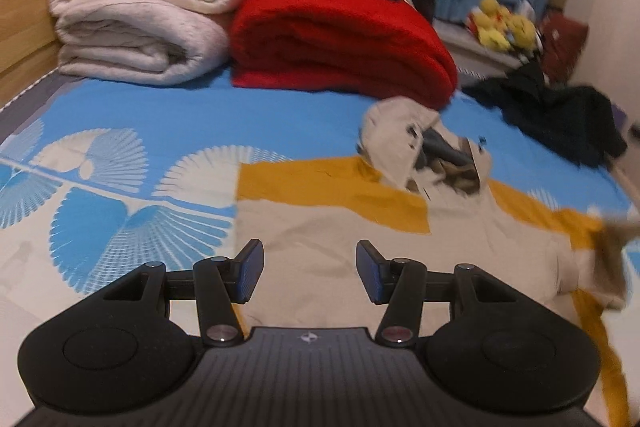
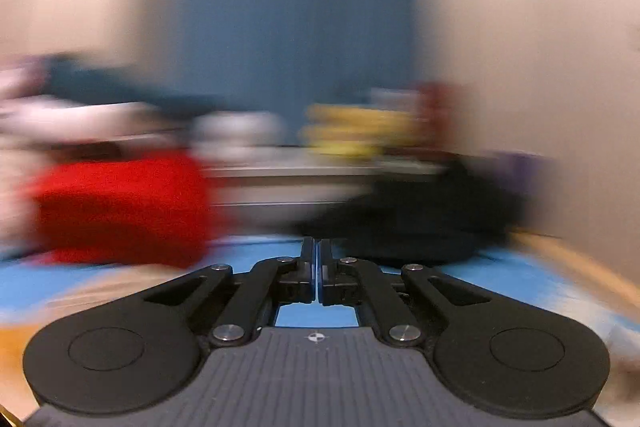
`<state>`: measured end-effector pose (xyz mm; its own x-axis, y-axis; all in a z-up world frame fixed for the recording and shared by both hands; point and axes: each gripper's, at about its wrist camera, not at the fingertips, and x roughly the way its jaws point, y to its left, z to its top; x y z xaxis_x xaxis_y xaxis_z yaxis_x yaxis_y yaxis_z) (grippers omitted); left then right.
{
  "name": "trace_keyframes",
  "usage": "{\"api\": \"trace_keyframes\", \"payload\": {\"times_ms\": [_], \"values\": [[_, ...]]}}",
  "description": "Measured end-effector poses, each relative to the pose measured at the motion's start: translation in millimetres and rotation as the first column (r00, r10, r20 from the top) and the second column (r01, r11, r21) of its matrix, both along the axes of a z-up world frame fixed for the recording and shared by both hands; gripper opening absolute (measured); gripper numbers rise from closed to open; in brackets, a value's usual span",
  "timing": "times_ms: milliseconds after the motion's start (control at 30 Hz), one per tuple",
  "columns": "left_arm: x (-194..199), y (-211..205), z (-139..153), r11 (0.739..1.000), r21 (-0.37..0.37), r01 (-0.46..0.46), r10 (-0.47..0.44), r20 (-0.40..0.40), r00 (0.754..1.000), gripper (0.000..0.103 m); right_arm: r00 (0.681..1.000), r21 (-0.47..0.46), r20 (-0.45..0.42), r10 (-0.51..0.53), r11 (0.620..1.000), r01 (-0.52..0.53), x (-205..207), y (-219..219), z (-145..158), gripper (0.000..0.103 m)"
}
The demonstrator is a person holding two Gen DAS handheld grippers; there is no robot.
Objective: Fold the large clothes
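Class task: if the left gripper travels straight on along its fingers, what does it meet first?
Most likely the beige-and-mustard hoodie, lying flat on the bed directly ahead of the open left gripper. Its bunched hood lies further along; depth is uncertain.

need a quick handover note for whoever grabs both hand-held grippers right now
Left hand-held gripper: open, empty, hovering over the beige and mustard hoodie.
Right hand-held gripper: shut, nothing visible between its fingers; its view is motion-blurred.
Hoodie lies spread on the blue bedsheet, hood bunched at the far end. A black garment lies crumpled far right.
Done: folded blankets are stacked behind.
Left: fold the hoodie, then probably the black garment.
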<state>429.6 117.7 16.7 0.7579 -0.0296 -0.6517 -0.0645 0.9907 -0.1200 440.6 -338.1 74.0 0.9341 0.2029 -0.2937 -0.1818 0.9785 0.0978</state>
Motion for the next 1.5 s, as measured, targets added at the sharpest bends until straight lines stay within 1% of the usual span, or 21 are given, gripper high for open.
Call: {"api": "trace_keyframes", "payload": {"times_ms": [33,67,167,200,267,333,400,467,567,667,800,933,1000,1067,1133,1233,1300,1333,1400,1467,1500], "values": [[-2.0,4.8,3.1,1.000,-0.011,-0.011,0.011,0.003,1.000,0.056,0.987,0.066,-0.045,0.157,0.986,-0.154,-11.9,35.9,0.7,0.000],[-3.6,9.9,5.5,0.999,-0.024,-0.021,0.021,0.006,1.000,0.056,0.969,0.113,-0.078,0.235,0.968,-0.226,-22.6,61.4,-1.3,0.000],[-8.3,21.7,10.7,0.997,-0.062,-0.045,0.045,0.004,0.999,0.056,0.891,0.287,-0.230,0.392,0.902,-0.323,-51.2,112.7,-20.1,0.001],[-9.4,24.5,11.8,0.996,-0.076,-0.050,0.051,0.000,0.999,0.056,0.879,0.306,-0.266,0.396,0.899,-0.313,-60.9,120.5,-25.4,0.003],[-11.0,26.5,12.9,0.994,-0.093,-0.052,0.052,-0.004,0.999,0.056,0.893,0.265,-0.292,0.341,0.927,-0.267,-86.7,125.9,-24.5,0.007],[-11.9,26.1,13.4,0.994,-0.099,-0.048,0.048,-0.002,0.999,0.056,0.931,0.238,-0.268,0.248,0.953,-0.185,-110.2,113.5,-17.7,0.011],[-12.5,25.1,13.7,0.994,-0.102,-0.043,0.043,-0.002,0.999,0.056,0.964,0.217,-0.238,0.120,0.974,-0.068,-130.3,86.7,-16.7,0.019],[-11.8,21.9,12.2,0.994,-0.100,-0.039,0.039,-0.006,0.999,0.056,0.961,0.271,-0.274,-0.023,0.957,0.100,-140.5,48.5,-30.4,0.037],[-10.3,15.9,7.4,0.996,-0.088,-0.034,0.032,-0.015,0.999,0.056,0.899,0.292,-0.365,-0.240,0.888,0.356,-137.1,-7.5,-65.3,0.044],[-8.0,8.5,1.4,0.998,-0.067,-0.020,0.018,-0.026,1.000,0.056,0.842,0.334,-0.438,-0.315,0.813,0.478,-125.3,-41.0,-105.4,0.044],[-2.7,4.3,-4.4,0.999,-0.045,-0.012,0.011,-0.034,0.999,0.056,0.769,0.393,-0.559,-0.310,0.717,0.575,-88.4,-60.8,-155.0,0.044],[2.7,2.3,-7.7,0.999,-0.044,-0.021,0.019,-0.039,0.999,0.056,0.705,0.422,-0.631,-0.323,0.620,0.662,-75.6,-70.0,-186.8,0.044],[4.2,0.4,-8.7,0.999,-0.042,-0.014,0.012,-0.040,0.999,0.056,0.715,0.455,-0.620,-0.323,0.594,0.663,-74.9,-68.8,-190.6,0.042],[4.4,-1.1,-8.5,0.999,-0.044,-0.005,0.003,-0.039,0.999,0.056,0.752,0.465,-0.574,-0.324,0.627,0.625,-70.6,-65.4,-183.0,0.011],[4.1,0.9,-6.1,0.999,-0.049,-0.004,0.002,-0.034,0.999,0.056,0.787,0.450,-0.510,-0.348,0.671,0.589,-72.5,-63.6,-165.6,0.004],[2.9,8.9,-2.0,0.997,-0.073,-0.025,0.023,-0.027,0.999,0.056,0.808,0.385,-0.432,-0.402,0.728,0.568,-80.5,-65.0,-124.6,0.001],[2.0,15.1,1.1,0.995,-0.089,-0.039,0.037,-0.024,0.999,0.056,0.808,0.288,-0.402,-0.430,0.778,0.558,-82.1,-64.4,-85.8,0.001],[1.2,18.4,2.7,0.994,-0.099,-0.046,0.044,-0.023,0.999,0.056,0.820,0.235,-0.379,-0.429,0.812,0.534,-83.6,-62.6,-63.6,0.001],[-0.2,24.9,6.3,0.991,-0.117,-0.057,0.055,-0.018,0.998,0.056,0.876,0.106,-0.303,-0.376,0.900,0.423,-79.0,-48.1,-12.5,0.001],[-2.3,31.7,9.8,0.988,-0.134,-0.070,0.068,-0.013,0.998,0.056,0.921,-0.037,-0.242,-0.304,0.952,0.304,-70.5,-21.8,33.7,0.001],[-3.0,35.0,11.8,0.987,-0.143,-0.075,0.074,-0.011,0.997,0.056,0.942,-0.066,-0.222,-0.251,0.968,0.242,-65.6,-6.7,54.5,0.001]]}}
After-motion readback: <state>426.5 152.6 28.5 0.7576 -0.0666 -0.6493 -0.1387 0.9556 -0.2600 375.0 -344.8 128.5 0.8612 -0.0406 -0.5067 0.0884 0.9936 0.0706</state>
